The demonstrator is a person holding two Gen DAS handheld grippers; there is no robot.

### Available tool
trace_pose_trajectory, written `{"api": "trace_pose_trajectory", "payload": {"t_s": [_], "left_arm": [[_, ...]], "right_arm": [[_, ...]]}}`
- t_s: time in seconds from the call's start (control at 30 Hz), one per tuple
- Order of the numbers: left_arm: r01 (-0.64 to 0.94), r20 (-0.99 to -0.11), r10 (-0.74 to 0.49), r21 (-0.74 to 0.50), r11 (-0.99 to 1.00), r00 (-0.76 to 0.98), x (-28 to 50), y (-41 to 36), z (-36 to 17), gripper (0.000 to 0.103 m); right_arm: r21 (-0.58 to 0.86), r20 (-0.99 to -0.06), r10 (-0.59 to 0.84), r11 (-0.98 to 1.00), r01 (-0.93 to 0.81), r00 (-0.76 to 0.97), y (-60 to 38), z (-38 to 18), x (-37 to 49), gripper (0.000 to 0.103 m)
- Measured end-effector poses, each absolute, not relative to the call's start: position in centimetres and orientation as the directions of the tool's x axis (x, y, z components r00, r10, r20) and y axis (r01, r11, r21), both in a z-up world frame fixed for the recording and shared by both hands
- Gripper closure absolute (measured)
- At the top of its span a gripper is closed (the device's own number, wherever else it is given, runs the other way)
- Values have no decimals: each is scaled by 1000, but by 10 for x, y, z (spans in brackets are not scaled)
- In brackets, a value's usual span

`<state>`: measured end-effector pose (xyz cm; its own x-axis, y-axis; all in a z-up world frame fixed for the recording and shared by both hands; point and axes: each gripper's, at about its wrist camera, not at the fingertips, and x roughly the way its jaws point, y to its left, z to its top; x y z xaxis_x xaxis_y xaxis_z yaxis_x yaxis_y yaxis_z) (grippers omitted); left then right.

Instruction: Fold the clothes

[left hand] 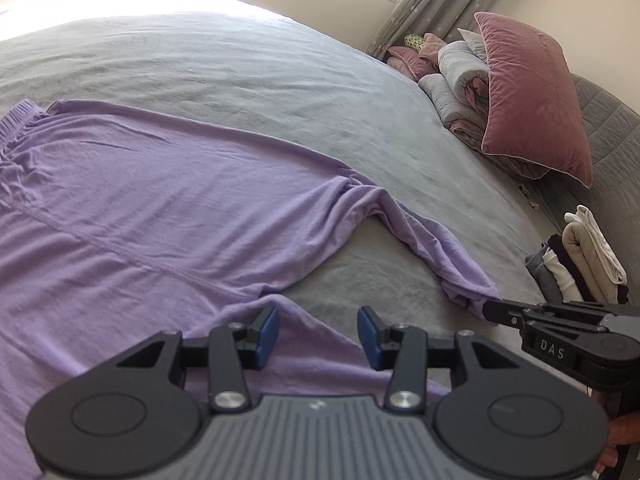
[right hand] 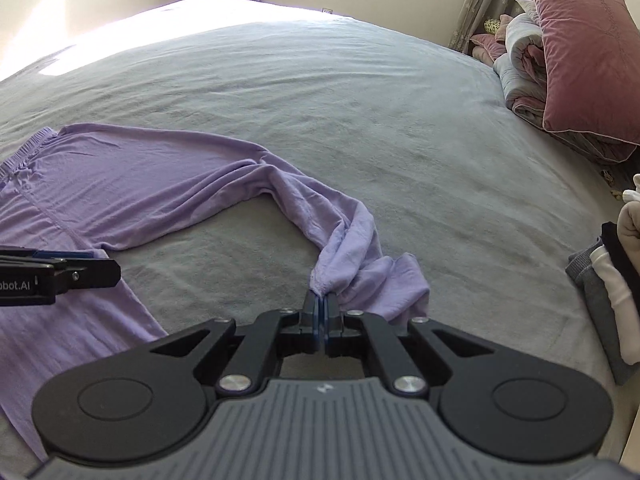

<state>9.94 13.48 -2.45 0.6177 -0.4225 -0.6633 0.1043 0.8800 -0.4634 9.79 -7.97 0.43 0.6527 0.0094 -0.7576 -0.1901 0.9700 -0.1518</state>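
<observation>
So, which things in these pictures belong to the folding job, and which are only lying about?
Belonging to the job:
- purple garment, spread on the bed
- right hand-held gripper, shut on the garment's bunched end
- left hand-held gripper, open over the garment's near edge

Just lying about:
- pink pillow
- rolled grey quilt
- stack of folded clothes
- curtain
</observation>
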Motion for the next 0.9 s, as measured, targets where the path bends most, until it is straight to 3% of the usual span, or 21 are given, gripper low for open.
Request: {"api": "trace_pose_trajectory", "payload": {"t_s": [0.23, 0.33, 0.5, 0.57, 0.6, 0.9], "left_arm": [[110, -639, -469, -517, 849, 610, 90, 144, -19, 59], [103, -620, -464, -526, 844, 633, 87, 147, -12, 59], [83, -617, -442, -521, 849, 651, 85, 152, -11, 58], [63, -632, -403, -489, 870, 662, 83, 156, -11, 58], [51, -638, -383, -475, 879, 668, 83, 159, -12, 58], [-21, -639, -217, -343, 939, 738, 87, 205, -3, 58]], "right_arm": [[-144, -802, -27, 978, -150, 596, -58, 4, 77, 101], [-142, -796, -32, 980, -136, 605, -53, 23, 72, 91], [-137, -760, -16, 981, -135, 650, -51, 59, 76, 85], [-120, -747, 0, 983, -135, 665, -53, 66, 82, 68], [-112, -740, 8, 984, -136, 672, -54, 67, 86, 65], [51, -729, 159, 983, -178, 666, -59, 34, 152, 65]]}}
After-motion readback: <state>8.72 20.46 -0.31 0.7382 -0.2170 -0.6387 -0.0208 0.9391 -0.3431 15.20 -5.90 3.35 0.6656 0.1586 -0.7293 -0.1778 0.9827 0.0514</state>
